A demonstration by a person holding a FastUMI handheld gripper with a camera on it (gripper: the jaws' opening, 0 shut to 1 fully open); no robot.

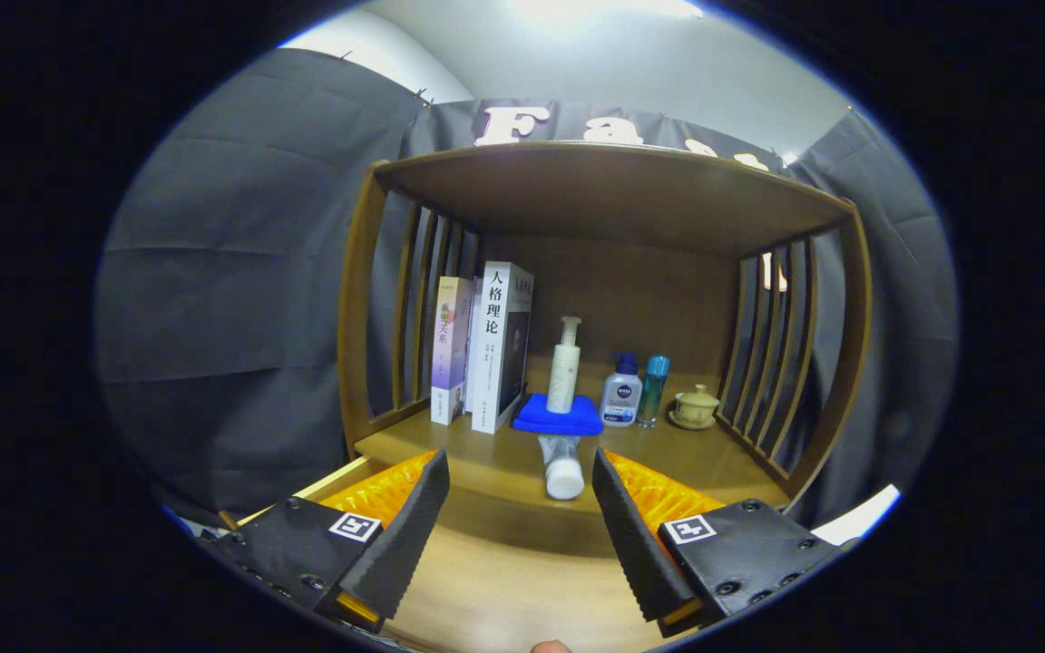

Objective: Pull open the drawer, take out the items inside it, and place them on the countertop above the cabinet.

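Gripper [520,490] wide, holding nothing, above the open drawer [486,580]. White tube [563,467] lies on bench [486,458], touching blue cloth [559,415].

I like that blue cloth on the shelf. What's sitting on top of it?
A tall white pump bottle stands upright on the folded blue cloth. A white tube lies in front, its far end hidden at the cloth's edge. The gripper is open, jaws holding nothing.

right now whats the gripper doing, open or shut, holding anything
Gripper: open, fingers spread wide and holding nothing; a white tube lies on the countertop just ahead of them.
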